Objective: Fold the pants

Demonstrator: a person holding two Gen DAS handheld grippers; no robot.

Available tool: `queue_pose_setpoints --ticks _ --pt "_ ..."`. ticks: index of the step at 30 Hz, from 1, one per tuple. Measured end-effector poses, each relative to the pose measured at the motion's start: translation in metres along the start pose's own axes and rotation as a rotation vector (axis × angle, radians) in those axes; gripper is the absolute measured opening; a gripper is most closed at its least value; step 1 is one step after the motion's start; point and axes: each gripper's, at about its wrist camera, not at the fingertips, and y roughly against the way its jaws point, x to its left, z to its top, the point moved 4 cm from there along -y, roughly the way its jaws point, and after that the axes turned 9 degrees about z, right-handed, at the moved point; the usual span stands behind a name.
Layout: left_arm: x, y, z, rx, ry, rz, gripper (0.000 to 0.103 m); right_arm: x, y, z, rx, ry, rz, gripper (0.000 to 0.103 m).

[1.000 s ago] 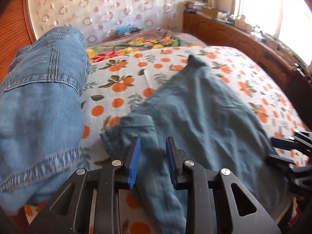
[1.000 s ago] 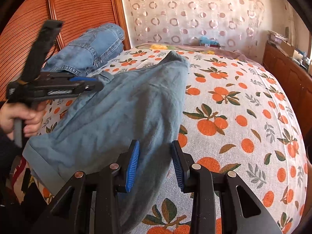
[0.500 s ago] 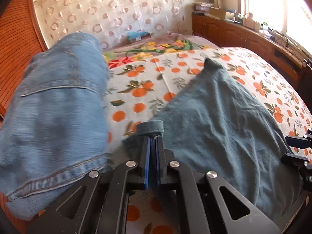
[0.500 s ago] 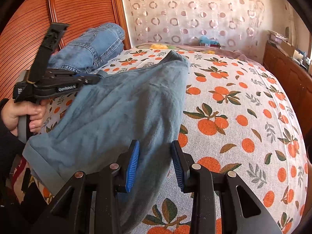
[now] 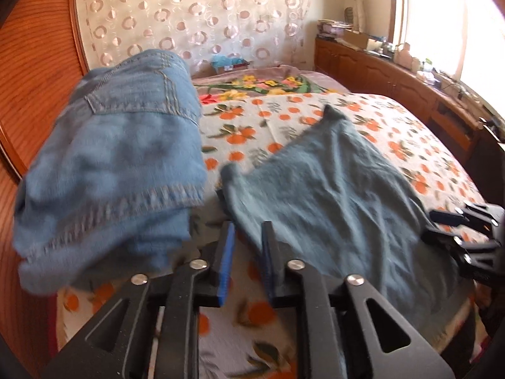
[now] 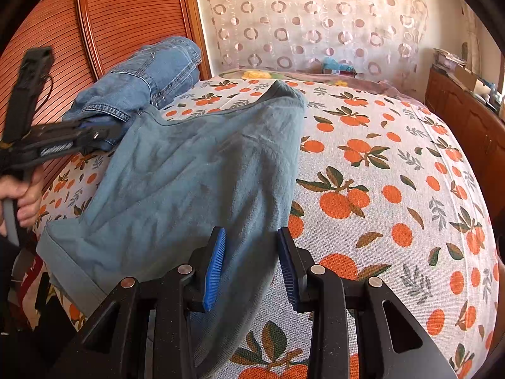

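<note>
Teal-grey pants point(image 5: 328, 189) lie spread on the orange-print bed; they also show in the right wrist view point(image 6: 195, 183). My left gripper point(image 5: 247, 246) is open and empty, its pads just short of the pants' left edge and corner. It also shows in the right wrist view point(image 6: 94, 132), at the pants' left corner. My right gripper point(image 6: 251, 259) is open, its pads either side of the pants' near right edge, gripping nothing. It also shows at the right of the left wrist view point(image 5: 442, 224).
A pile of blue jeans point(image 5: 120, 158) sits on the bed at the left, against a wooden headboard point(image 6: 63, 31). The orange-print sheet point(image 6: 394, 189) stretches right. A wooden cabinet point(image 5: 394, 85) runs along the far right under the window.
My left gripper shut on the pants' left corner half a second ago, and now it is open again and drawn slightly back. The corner lies on the bed. My right gripper has stayed open and still.
</note>
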Motion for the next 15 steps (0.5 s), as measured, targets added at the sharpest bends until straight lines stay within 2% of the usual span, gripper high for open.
queue_pose_setpoints --ticks 6,15 --pt "-0.012 0.02 -0.031 0.014 0.022 -0.067 0.027 -0.001 0.005 -0.001 -0.01 -0.007 -0.008 0.035" --pt "-0.027 0.047 -0.074 0.051 0.028 -0.129 0.027 0.025 0.051 -0.023 -0.04 0.005 0.03 0.035"
